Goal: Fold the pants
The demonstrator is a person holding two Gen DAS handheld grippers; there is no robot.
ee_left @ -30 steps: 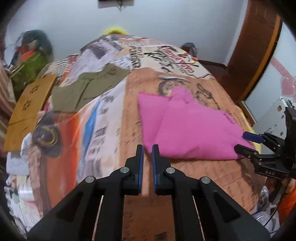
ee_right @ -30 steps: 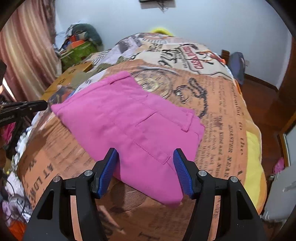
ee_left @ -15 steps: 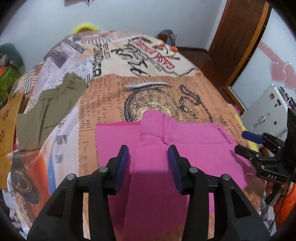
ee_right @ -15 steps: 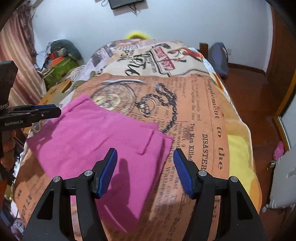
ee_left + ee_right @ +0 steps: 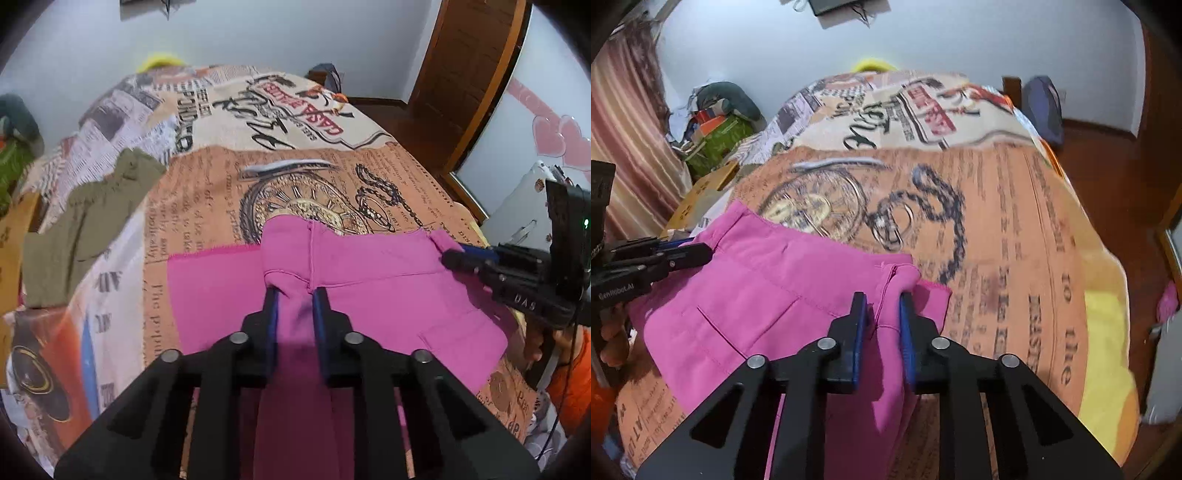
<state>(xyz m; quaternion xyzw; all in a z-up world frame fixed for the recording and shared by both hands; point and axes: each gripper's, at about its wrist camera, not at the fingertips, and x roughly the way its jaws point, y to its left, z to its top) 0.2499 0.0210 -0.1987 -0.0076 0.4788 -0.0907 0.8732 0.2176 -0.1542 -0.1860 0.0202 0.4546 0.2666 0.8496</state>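
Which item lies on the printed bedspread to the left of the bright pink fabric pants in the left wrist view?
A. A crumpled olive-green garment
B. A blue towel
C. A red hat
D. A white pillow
A: a crumpled olive-green garment lies on the newspaper-print bedspread, apart from the bright pink fabric pants and to their left.

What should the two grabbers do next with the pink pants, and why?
Probably lift both together and carry the pinched edge across. The left hand-held gripper and right hand-held gripper are each closing on a bunched bit of the pink pants, which lie mostly flat on the bedspread.
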